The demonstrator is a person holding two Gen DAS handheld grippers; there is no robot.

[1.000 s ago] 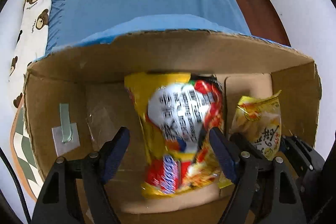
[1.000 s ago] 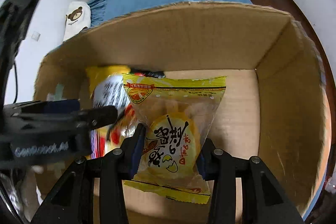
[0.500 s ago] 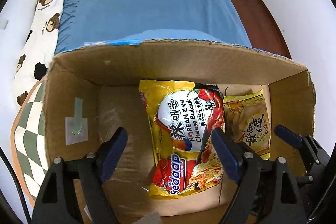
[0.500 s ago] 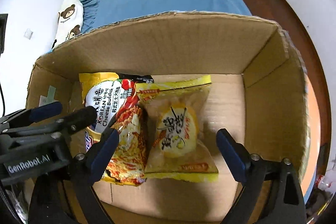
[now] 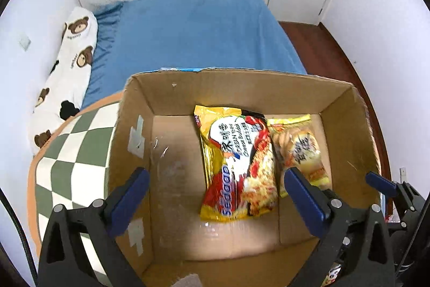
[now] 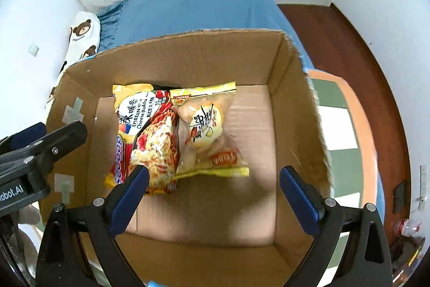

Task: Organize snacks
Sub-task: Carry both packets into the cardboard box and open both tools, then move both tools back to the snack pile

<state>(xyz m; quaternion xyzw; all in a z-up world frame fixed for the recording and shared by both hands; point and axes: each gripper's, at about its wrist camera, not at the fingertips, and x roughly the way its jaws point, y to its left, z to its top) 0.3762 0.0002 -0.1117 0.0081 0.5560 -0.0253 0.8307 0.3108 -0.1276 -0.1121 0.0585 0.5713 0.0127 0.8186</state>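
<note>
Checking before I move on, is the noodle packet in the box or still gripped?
In the box: the noodle packet lies flat on the cardboard box floor, beside the yellow snack bag, free of both opening grippers.

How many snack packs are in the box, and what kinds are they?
Yellow-and-red instant noodle packet: 1
Clear-and-yellow pastry bag with a round yellow label: 1
Total in the brown cardboard box: 2

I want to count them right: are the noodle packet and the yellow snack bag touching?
Touching. In the right wrist view the yellow snack bag has its edge laid over the noodle packet.
</note>
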